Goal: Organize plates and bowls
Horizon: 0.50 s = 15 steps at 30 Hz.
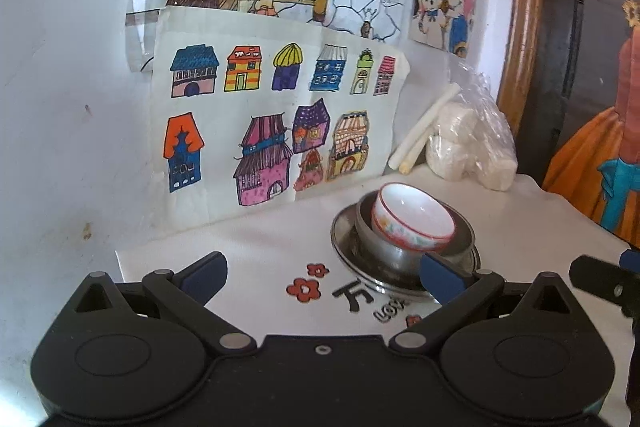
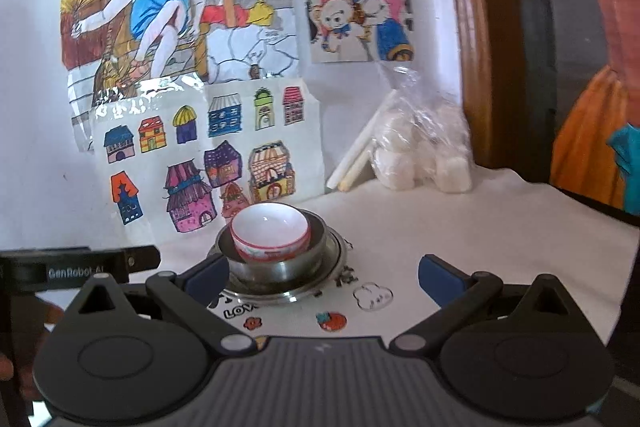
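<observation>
A glossy ceramic bowl (image 1: 414,223) is nested in a steel bowl (image 1: 404,251) on a steel plate (image 1: 352,251); both the left gripper (image 1: 324,275) and the right gripper (image 2: 324,277) are spread, empty; a strawberry print (image 2: 331,321) is seen only from the right wrist.

White bowl (image 1: 414,223), red-rimmed, sits tilted inside a steel bowl (image 1: 384,247); the steel bowl rests upright on a steel plate (image 1: 344,247), on the table.

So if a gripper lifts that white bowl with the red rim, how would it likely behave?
The white bowl looks like glazed ceramic, so probably rigid, slick and breakable if dropped. It sits tilted inside the metal bowl, so a nudge might rock or slide it. The metal plate underneath could shift on the tablecloth too.
</observation>
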Tool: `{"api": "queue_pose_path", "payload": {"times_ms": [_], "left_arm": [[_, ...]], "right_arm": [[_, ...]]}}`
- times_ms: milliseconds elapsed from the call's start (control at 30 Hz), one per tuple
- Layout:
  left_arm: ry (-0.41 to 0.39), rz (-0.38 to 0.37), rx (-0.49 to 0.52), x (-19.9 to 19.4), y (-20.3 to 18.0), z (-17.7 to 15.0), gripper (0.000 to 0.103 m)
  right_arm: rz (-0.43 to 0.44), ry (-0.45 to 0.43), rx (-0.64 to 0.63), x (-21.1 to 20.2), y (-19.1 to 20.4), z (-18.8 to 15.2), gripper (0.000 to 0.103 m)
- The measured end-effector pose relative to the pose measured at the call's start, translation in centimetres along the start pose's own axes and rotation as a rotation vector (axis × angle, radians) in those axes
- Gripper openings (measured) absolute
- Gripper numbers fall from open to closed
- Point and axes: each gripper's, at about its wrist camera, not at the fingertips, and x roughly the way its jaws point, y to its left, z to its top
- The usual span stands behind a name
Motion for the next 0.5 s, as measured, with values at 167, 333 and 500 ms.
{"api": "queue_pose_path", "payload": {"times_ms": [167, 333, 500], "left_arm": [[-0.022, -0.014, 0.018, -1.3, -0.1, -1.6, 0.102], [-0.012, -0.024, 0.006, -1.9, 0.1, -2.7, 0.102], [-0.005, -0.024, -0.005, -2.4, 0.4, -3.8, 0.102]], "right_arm": [[-0.035, 0.002, 0.055, -1.4, -0.8, -1.6, 0.103], [-0.070, -0.002, 0.095, -2.3, -1.5, -2.8, 0.103], [-0.084, -0.005, 0.119, -2.9, -1.9, -3.8, 0.103]]}}
